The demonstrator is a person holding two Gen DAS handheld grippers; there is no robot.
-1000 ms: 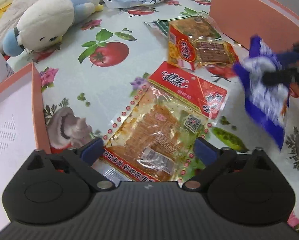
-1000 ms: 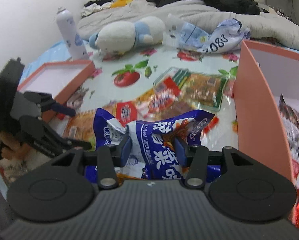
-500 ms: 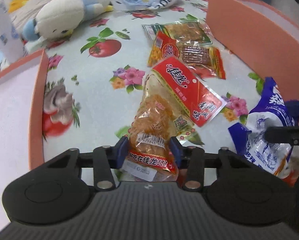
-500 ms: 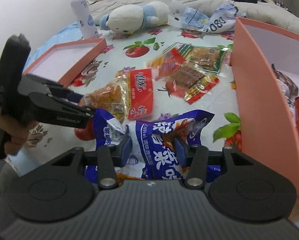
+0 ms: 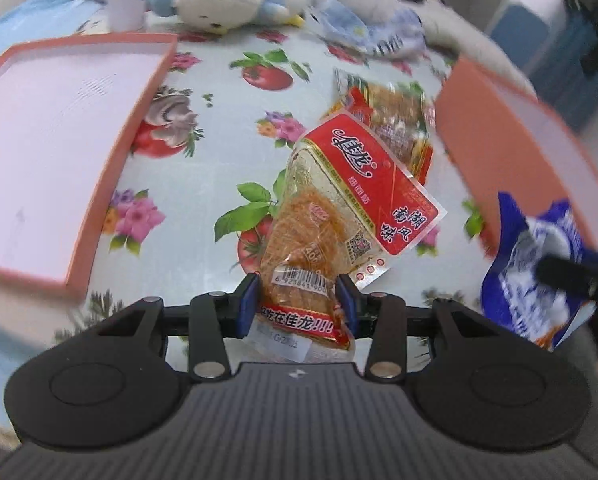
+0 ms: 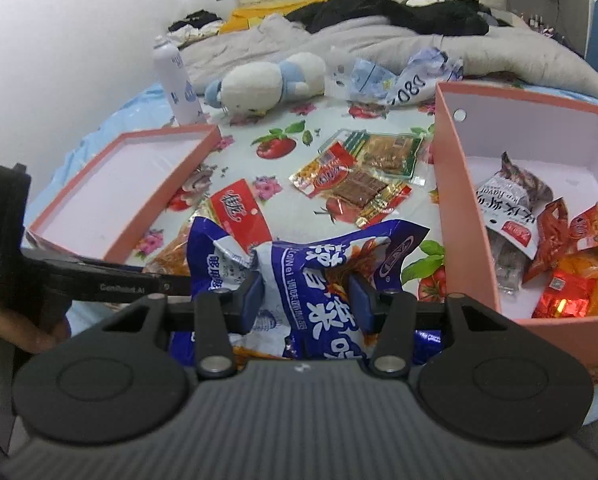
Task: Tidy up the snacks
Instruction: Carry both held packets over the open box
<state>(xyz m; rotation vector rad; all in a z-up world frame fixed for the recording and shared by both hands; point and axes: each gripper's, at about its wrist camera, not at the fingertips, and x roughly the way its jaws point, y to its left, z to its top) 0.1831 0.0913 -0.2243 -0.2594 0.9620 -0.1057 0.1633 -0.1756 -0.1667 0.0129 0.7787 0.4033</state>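
Observation:
My left gripper (image 5: 297, 300) is shut on a red and clear snack pack (image 5: 339, 208) and holds it lifted above the flowered cloth; the pack also shows in the right wrist view (image 6: 239, 216). My right gripper (image 6: 305, 300) is shut on a blue and white snack bag (image 6: 311, 276), held in the air left of the pink box (image 6: 463, 216). That bag shows at the right edge of the left wrist view (image 5: 535, 264). The box holds several snack packs (image 6: 547, 248).
A pink box lid (image 6: 127, 184) lies open side up at the left, also seen in the left wrist view (image 5: 59, 148). Two more snack packs (image 6: 363, 172) lie mid-cloth. A plush toy (image 6: 263, 84), a spray can (image 6: 175, 80) and a crumpled bag (image 6: 395, 76) sit behind.
My left gripper closed on the red and clear pack and lifted it off the cloth. My right gripper rose with the blue bag beside the pink box.

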